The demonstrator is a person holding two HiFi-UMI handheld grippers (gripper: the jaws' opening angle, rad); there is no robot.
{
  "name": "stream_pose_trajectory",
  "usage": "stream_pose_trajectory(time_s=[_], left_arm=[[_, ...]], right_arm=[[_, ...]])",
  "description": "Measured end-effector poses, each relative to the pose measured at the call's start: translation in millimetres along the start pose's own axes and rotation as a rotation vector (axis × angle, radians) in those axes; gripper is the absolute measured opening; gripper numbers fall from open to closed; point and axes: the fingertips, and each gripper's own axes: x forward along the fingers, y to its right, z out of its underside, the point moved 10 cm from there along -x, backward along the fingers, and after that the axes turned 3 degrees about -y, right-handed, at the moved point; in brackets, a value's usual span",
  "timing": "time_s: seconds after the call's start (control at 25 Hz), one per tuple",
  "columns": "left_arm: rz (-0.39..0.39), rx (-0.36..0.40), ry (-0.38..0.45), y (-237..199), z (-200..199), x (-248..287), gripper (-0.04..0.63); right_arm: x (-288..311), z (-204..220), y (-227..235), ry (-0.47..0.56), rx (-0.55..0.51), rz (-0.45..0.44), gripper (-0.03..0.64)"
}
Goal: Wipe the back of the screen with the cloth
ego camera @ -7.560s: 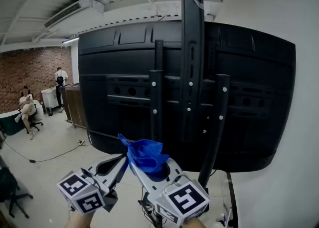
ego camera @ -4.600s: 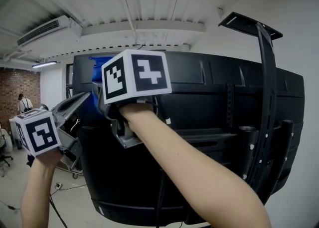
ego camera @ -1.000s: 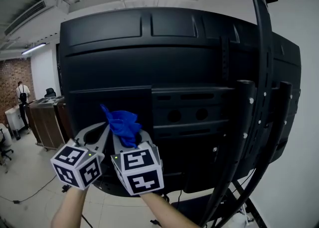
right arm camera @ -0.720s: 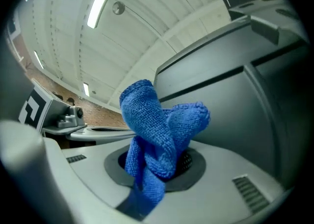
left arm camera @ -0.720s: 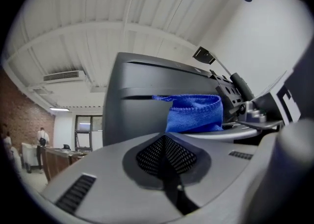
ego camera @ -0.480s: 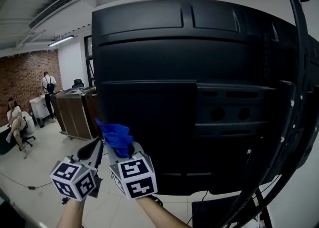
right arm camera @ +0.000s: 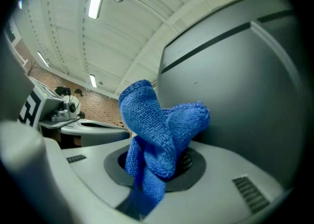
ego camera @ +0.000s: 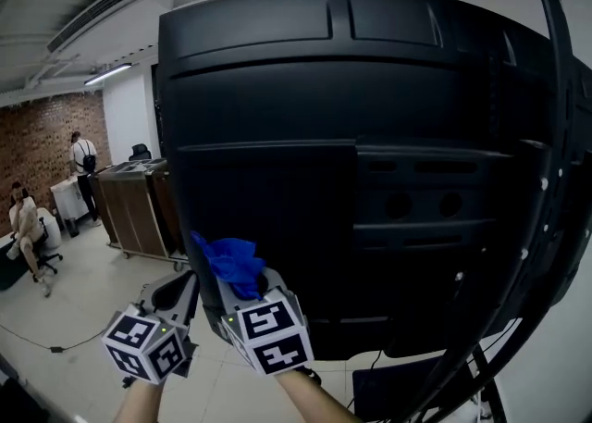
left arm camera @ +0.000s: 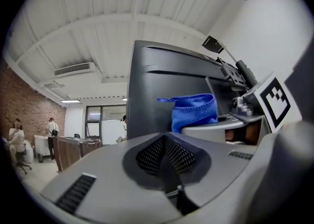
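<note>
The black back of the screen (ego camera: 324, 134) fills most of the head view, mounted on a dark stand. A bunched blue cloth (ego camera: 231, 264) sticks up from my right gripper (ego camera: 242, 284), which is shut on it just below the screen's lower left part. In the right gripper view the cloth (right arm camera: 159, 135) lies pinched between the jaws, close beside the screen panel (right arm camera: 235, 86). My left gripper (ego camera: 171, 296) hangs to the left of the right one, shut, nothing held. The left gripper view shows the cloth (left arm camera: 194, 111) and the screen's edge (left arm camera: 147, 90) beyond its closed jaws.
The stand's dark uprights (ego camera: 546, 180) run down the right side of the screen. Wooden cabinets (ego camera: 139, 208) stand at the left, with people (ego camera: 81, 157) farther back by a brick wall (ego camera: 37, 134). An air conditioner (ego camera: 92, 14) hangs from the ceiling.
Both grippers have shifted slightly right and lower in the head view, with the cloth still clamped. The view has swung a little so the screen sits more to the left.
</note>
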Motion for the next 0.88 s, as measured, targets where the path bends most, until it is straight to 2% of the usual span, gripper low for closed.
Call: stream_pose_trajectory(time_s=[0.32, 0.56, 0.72, 0.88], left_arm=[[0.204, -0.023, 0.062, 70.7, -12.9, 49.2, 0.008], [0.354, -0.022, 0.076, 128.9, -18.4, 75.3, 0.008], [0.392, -0.009, 0.067, 143.6, -18.9, 80.3, 0.008], [0.362, -0.009, 0.066, 131.5, -15.7, 74.9, 0.008]], right_arm=[[-126.2, 10.2, 78.1, 0.031, -0.002, 0.295, 0.071], [-184.7, 20.1, 115.6, 0.009, 0.025, 0.466, 0.071], [-195.0, 21.9, 124.1, 0.016, 0.039, 0.507, 0.071], [-183.0, 21.4, 110.0, 0.041, 0.033, 0.460, 0.071]])
